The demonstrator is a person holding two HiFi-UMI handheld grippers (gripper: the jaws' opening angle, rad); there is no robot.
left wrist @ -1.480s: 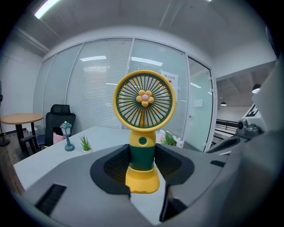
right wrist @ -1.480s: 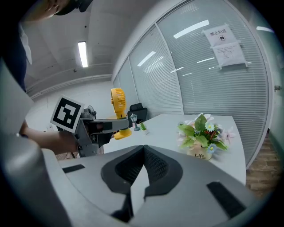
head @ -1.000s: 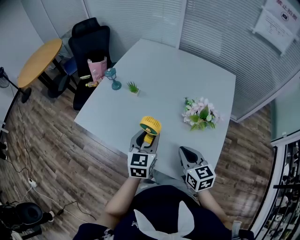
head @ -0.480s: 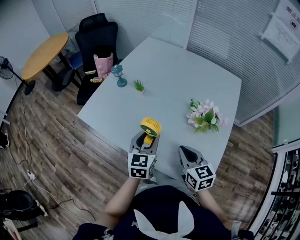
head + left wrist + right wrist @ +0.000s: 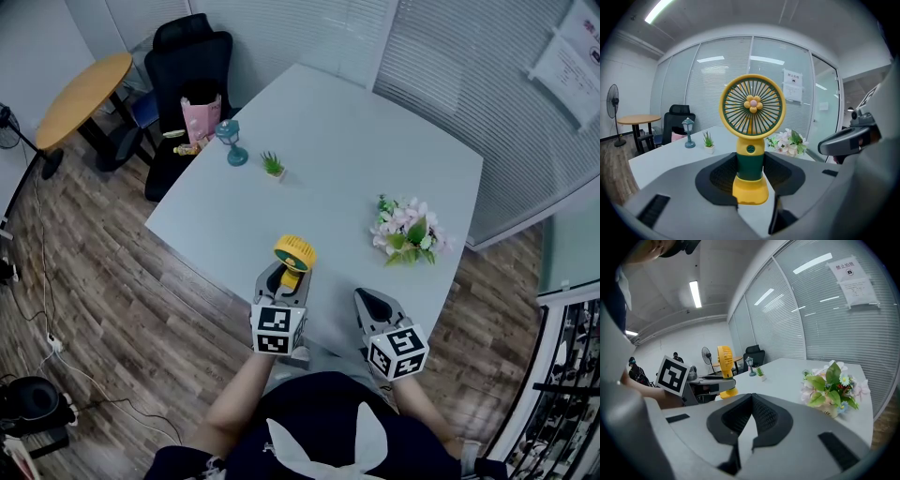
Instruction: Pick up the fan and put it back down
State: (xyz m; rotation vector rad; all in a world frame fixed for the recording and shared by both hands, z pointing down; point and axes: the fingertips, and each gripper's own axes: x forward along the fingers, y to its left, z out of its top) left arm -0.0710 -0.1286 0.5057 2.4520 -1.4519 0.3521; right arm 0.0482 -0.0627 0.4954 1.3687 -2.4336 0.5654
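The right gripper [image 5: 752,397] is seen with its jaws brought together at the tips, and nothing is caught between them. A flower bunch [image 5: 832,390] is set on the white table [image 5: 787,373]. Well left of the flower bunch, the yellow fan [image 5: 724,361] is held upright and edge-on in the left gripper [image 5: 723,383]. Behind and to the left of the flower bunch, a small lamp [image 5: 750,365] and a potted plant [image 5: 760,372] are placed side by side.

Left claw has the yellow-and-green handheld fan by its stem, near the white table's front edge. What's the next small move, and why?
Probably ease the left claw down slightly, keeping the yellow-and-green handheld fan upright, until its base sits on the white table. The pads clamp the green stem, and I cannot tell whether the base touches the tabletop yet.
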